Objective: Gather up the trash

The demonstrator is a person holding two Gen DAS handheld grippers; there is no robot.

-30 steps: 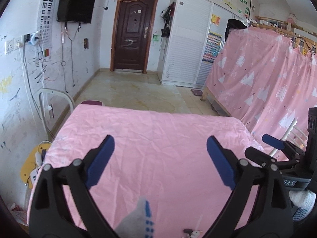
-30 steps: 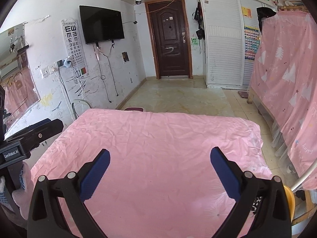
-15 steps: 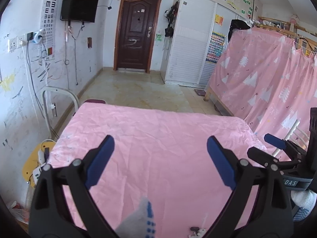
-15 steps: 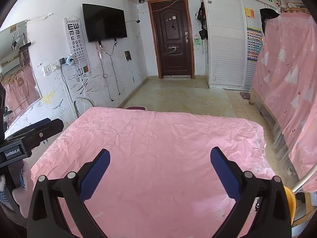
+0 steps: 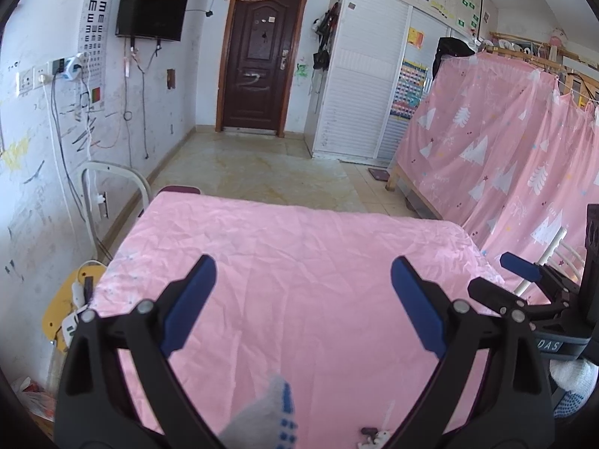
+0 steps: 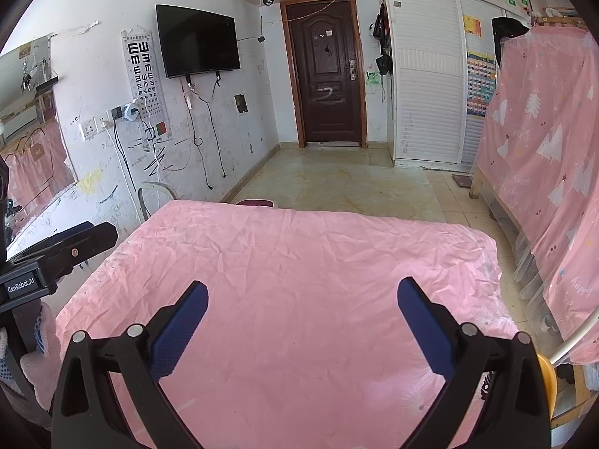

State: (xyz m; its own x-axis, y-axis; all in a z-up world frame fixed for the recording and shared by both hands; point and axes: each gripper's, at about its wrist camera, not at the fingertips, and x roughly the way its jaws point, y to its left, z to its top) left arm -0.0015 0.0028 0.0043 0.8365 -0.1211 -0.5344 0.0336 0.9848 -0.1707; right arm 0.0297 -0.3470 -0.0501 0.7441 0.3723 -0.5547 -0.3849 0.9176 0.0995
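Left gripper [image 5: 301, 280]: jaws spread wide, blue pads apart, nothing between them. It hangs above a tabletop [image 5: 299, 262] covered in wrinkled pink cloth.

Right gripper [image 6: 303, 307]: jaws also spread wide, nothing held, above the same pink cloth. In the left wrist view its black body and one blue pad show at the right edge, beside the tabletop's right side. In the right wrist view the left gripper's black body shows at the left edge, labelled "GenRobot.AI".

Trash: one small item [image 5: 374, 437] lies on the cloth at the near edge, bottom of the left wrist view, below and between the left gripper's fingers. Dark bit and white bit together; too small to say what it is. Rest of the cloth surface is bare in both views.

Gloved fingertip [image 5: 269, 419], grey knit with blue dots, pokes up at the bottom of the left wrist view, just left of the small item.

Surroundings: dark brown door [image 6: 325, 71] at the far end, wall-mounted TV [image 6: 197, 41] and eye chart [image 6: 144, 75] on the left wall, white louvred wardrobe [image 6: 426, 86], pink curtain with white trees [image 6: 543, 142] on the right. Tiled floor between door and tabletop.
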